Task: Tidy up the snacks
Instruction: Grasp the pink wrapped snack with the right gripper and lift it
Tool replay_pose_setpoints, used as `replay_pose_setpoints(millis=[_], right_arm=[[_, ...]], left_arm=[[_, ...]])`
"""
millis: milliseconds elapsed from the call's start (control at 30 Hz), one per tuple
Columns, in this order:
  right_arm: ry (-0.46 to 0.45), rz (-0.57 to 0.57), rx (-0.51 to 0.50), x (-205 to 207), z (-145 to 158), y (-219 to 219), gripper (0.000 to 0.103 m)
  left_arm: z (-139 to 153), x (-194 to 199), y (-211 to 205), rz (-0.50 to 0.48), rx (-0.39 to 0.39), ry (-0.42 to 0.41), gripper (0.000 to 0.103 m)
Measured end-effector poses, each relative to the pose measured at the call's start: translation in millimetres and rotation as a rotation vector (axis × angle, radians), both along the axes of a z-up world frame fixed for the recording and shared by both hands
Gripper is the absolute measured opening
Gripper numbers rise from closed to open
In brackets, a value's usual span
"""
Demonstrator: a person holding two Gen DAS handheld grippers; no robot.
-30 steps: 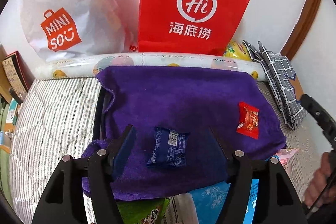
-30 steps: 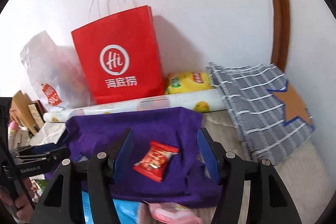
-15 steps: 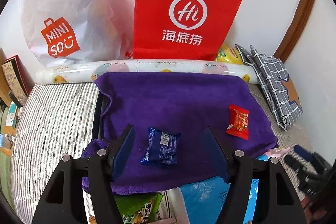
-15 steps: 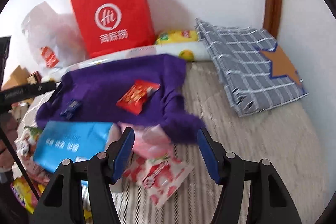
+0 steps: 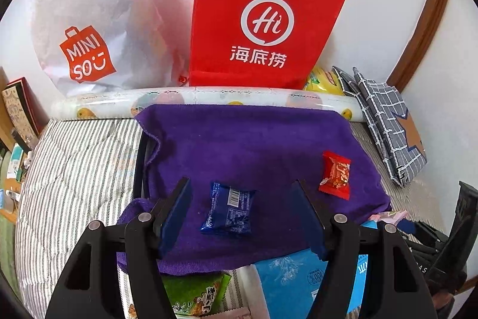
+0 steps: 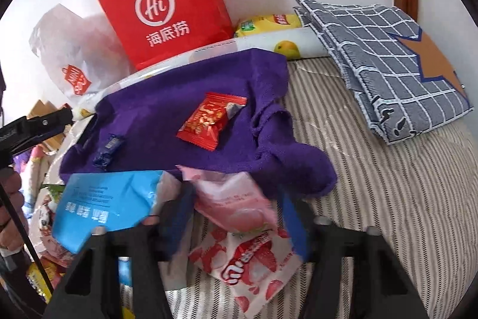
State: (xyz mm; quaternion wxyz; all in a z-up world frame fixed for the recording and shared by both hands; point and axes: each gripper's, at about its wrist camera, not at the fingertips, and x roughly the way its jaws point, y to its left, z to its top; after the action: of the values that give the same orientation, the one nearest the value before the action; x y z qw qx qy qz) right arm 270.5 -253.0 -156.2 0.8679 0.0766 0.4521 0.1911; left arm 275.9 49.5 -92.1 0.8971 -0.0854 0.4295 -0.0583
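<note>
Only two snacks lie on the purple towel (image 5: pixel 254 145): one blue packet (image 5: pixel 228 208), one red packet (image 5: pixel 334 175). Left gripper (image 5: pixel 242 214) jaws gape above the blue one; right gripper (image 6: pixel 233 226) jaws are closing around a pink packet (image 6: pixel 239 208).

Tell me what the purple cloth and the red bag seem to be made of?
The purple cloth looks like soft terry or microfibre: fuzzy matte nap, limp folds. The red bag looks like stiff matte paper: flat printed face, sharp creases, thin white cord handles.

Blue snack packet (image 5: pixel 229 210) between open jaws, purple towel (image 5: pixel 254 145)
</note>
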Motion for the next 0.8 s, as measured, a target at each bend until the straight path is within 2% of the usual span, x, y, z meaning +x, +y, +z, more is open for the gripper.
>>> replay_pose_setpoints(millis=[200,333,633,800], right_arm=[[-0.05,-0.018,-0.016,-22,19,-3,0.028],[-0.062,-0.029,-0.01,-42,31,-6,0.014],[-0.072,-0.063,0.014,-95,49,-17,0.013],[-0.021,-0.049,0.062,-124,47,-23,0.013]], left_arm=[[5,-5,1,-0.003,-0.014,-0.011,0.068],[7,-12,2,-0.005,-0.019,-0.02,0.068],[3,-29,2,-0.014,-0.006,-0.026,0.068],[3,-52,10,-0.021,-0.016,-0.032,0.068]])
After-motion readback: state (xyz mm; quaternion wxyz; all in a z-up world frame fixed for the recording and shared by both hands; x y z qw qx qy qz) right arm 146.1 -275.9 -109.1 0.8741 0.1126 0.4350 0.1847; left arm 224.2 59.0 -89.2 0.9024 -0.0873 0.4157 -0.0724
